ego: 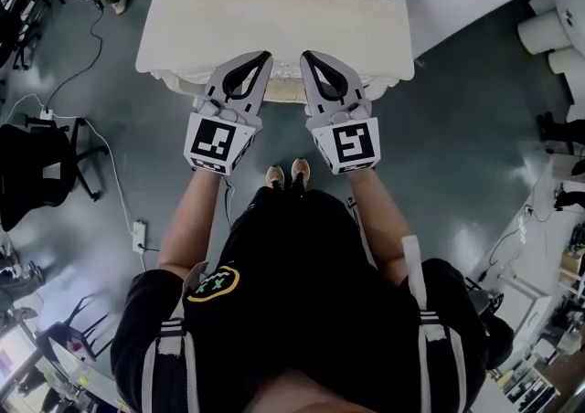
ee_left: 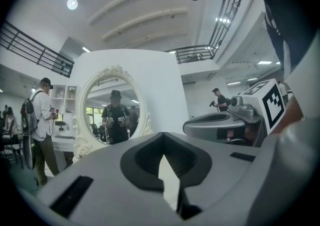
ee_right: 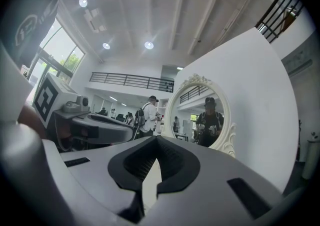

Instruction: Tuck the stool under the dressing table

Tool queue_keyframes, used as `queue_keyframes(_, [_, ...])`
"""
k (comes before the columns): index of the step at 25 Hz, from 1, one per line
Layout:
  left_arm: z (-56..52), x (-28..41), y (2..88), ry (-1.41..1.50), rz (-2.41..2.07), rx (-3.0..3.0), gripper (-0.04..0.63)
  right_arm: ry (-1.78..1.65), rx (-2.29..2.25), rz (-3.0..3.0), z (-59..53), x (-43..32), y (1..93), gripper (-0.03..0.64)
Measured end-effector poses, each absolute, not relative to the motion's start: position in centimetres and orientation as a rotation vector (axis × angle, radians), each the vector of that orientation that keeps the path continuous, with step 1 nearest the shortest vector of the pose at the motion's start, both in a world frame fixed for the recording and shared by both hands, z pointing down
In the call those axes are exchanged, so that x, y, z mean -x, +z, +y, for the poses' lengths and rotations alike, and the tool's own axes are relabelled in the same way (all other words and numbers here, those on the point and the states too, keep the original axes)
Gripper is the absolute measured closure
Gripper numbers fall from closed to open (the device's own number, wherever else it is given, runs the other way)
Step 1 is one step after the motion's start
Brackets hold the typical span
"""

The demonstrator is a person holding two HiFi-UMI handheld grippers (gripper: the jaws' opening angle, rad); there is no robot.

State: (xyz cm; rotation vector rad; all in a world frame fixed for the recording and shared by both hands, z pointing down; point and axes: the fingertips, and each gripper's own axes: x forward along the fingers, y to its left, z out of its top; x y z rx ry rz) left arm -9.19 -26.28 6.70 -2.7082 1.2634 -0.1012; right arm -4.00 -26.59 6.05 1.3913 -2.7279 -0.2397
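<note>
Jaws of the left gripper (ego: 266,56) are pressed together on nothing, held level over the near rim of the white dressing desk (ego: 274,27). Below that rim a carved white edge (ego: 289,91) is seen; whether it is the stool cannot be told. The right gripper (ego: 306,54) is likewise closed and empty.

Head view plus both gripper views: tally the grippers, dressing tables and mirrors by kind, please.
grippers: 2 (left gripper, right gripper, both shut and empty)
dressing table: 1
mirror: 1
total: 4
</note>
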Motion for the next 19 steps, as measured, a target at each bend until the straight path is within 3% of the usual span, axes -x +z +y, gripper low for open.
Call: queue_keyframes(19, [-28.2, 8.8, 7.1, -0.094, 1.282, 2.721, 0.577, -0.236, -1.387, -2.719, -28.6, 3.5, 6.6, 0.598])
